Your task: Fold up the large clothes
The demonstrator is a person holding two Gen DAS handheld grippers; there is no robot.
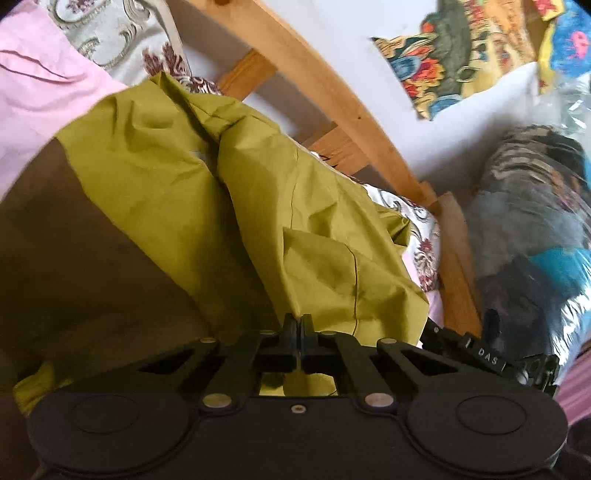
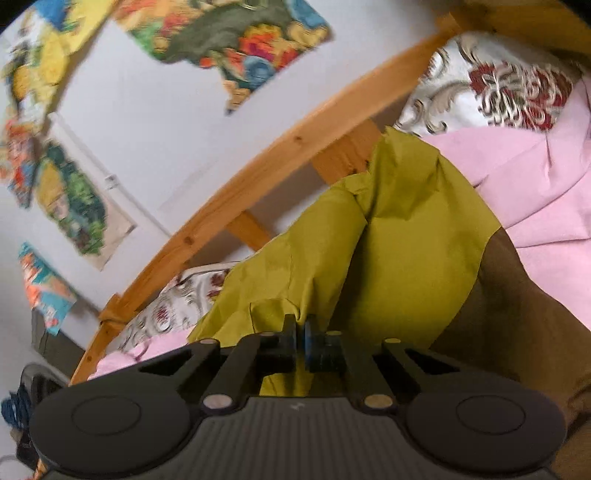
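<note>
The left gripper (image 1: 299, 323) has its jaws pressed together on a fold of the olive-green garment (image 1: 207, 192), the cloth rising straight out from between the black pads. The right gripper (image 2: 300, 325) pinches the same olive-green garment (image 2: 406, 236) too — a thin edge of fabric sits in the narrow slit between its pads. In the left wrist view part of the right gripper's black body shows just beyond the lower right of the cloth.

From both pinches the garment runs away in loose, crumpled folds, bunched along a central ridge, and joins a dark brown panel (image 1: 92, 266) of fabric on one side. It lies on a bed, over a pink sheet (image 2: 546, 206) and beside a white pillow with a red floral print (image 2: 498, 81).

Behind the bed runs a wooden headboard rail (image 1: 332, 92) with short slats under it — past that, a pale wall carrying torn, bright paper posters (image 2: 229, 33). At the right of the left wrist view stands a clear plastic bag of clothes (image 1: 535, 206).
</note>
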